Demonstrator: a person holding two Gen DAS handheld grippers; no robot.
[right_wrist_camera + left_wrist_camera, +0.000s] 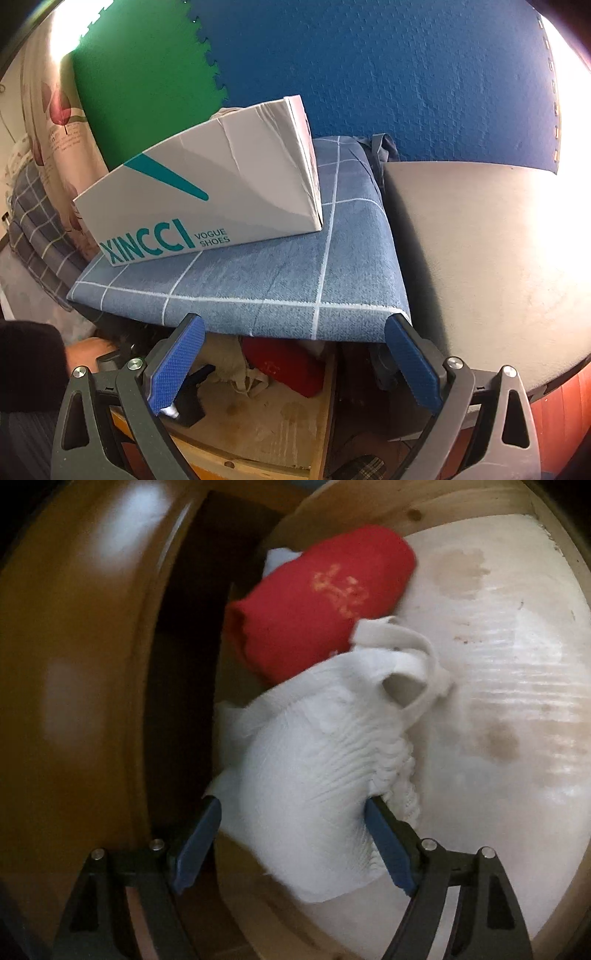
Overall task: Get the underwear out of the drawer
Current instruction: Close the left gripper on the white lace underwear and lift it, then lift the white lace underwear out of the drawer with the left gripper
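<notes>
White ribbed underwear (306, 775) with an elastic band lies in the open wooden drawer (498, 701), partly over a red garment (314, 602) with a gold print. My left gripper (291, 834) stands open around the white underwear, which fills the gap between its blue pads (388, 845); I cannot see the pads pressing it. In the right wrist view the drawer (321, 406) sits low in the frame with the red garment (288, 365), the white underwear (236, 369) and the left gripper (192, 391) in it. My right gripper (295, 362) hangs open above the drawer, holding nothing.
The brown cabinet front (74, 701) curves along the left of the drawer. Over the drawer lies a blue checked cushion (277, 277) bearing a white shoe box (207, 199), beside a grey surface (480, 258). A hand (85, 350) in a dark sleeve (29, 362) shows at left.
</notes>
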